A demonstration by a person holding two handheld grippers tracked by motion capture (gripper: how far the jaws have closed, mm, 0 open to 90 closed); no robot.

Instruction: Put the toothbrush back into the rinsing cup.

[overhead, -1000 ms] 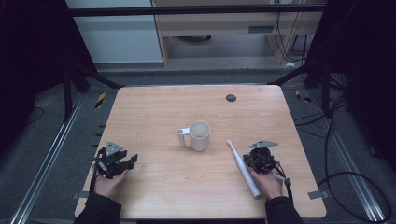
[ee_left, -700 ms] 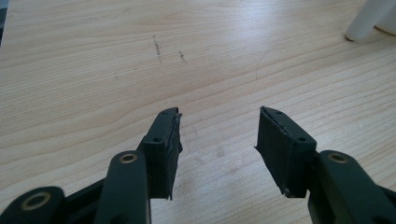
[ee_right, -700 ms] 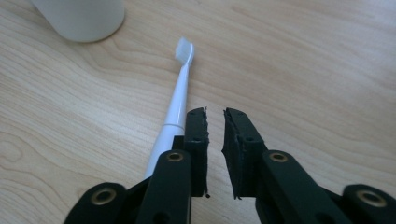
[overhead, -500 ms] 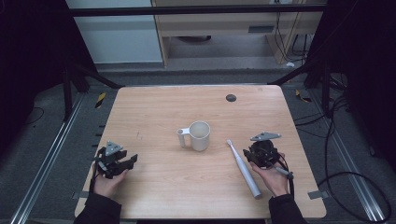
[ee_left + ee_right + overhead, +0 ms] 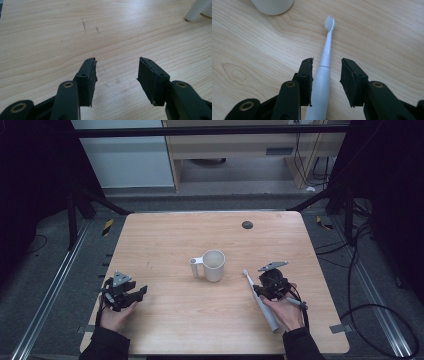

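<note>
Pale wood grain runs across the table (image 5: pixel 165 240) under everything I work on, with dark floor and cables around it. Near its right front lies the toothbrush (image 5: pixel 260 301), flat on the wood, bristle head toward the mug (image 5: pixel 214 265) and handle toward me. My right gripper (image 5: pixel 326 65) hangs just over the handle, straddling it: the brush passes between the jaws, close against the left pad (image 5: pixel 307 75) and clear of the right one, so I judge it released, not gripped. Lying flat like that, it looks laid down for a fresh approach, its head aimed at the mug as if it is meant to go in there. The mug stands upright at the middle of the table, handle to my left, near the brush head but apart from it.

Against a second ago, my right jaws have just been opening, from fully clenched to partly spread, and the gripper sits a little higher over the handle. The brush itself lies where it lay. My left gripper (image 5: pixel 117 65) rests at the left front with jaws spread over bare wood, holding nothing, in the same place as before.
</note>
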